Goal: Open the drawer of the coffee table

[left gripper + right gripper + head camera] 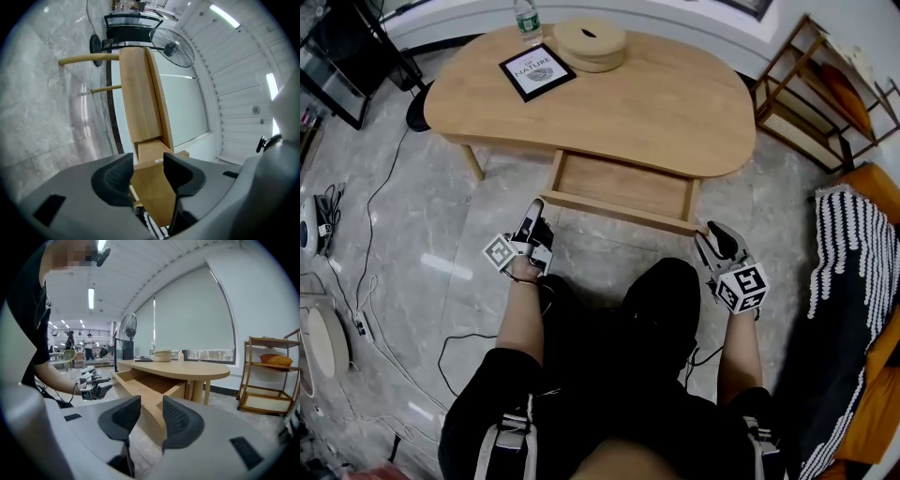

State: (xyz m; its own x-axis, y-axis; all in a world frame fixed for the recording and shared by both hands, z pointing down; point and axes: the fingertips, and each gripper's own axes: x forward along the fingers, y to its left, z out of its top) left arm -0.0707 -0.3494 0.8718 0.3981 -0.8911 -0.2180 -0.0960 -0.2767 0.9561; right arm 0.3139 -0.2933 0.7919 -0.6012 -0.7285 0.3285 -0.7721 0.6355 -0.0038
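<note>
The light wooden coffee table [656,103] stands in front of me with its drawer [623,184] pulled out towards my knees; the drawer looks bare inside. My left gripper [534,212] hovers just off the drawer's front left corner, jaws open. In the left gripper view the left gripper [147,161] frames the drawer [149,146] end on, with no pad pressing on it. My right gripper [713,234] is by the front right corner, open. In the right gripper view the right gripper [151,404] has nothing between its jaws, and the open drawer [140,383] lies beyond.
On the tabletop sit a framed print [536,71], a round wooden box [591,44] and a water bottle [526,19]. A rattan shelf [825,94] and an orange seat with a striped throw [853,272] stand at the right. Cables [375,281] trail on the floor at left.
</note>
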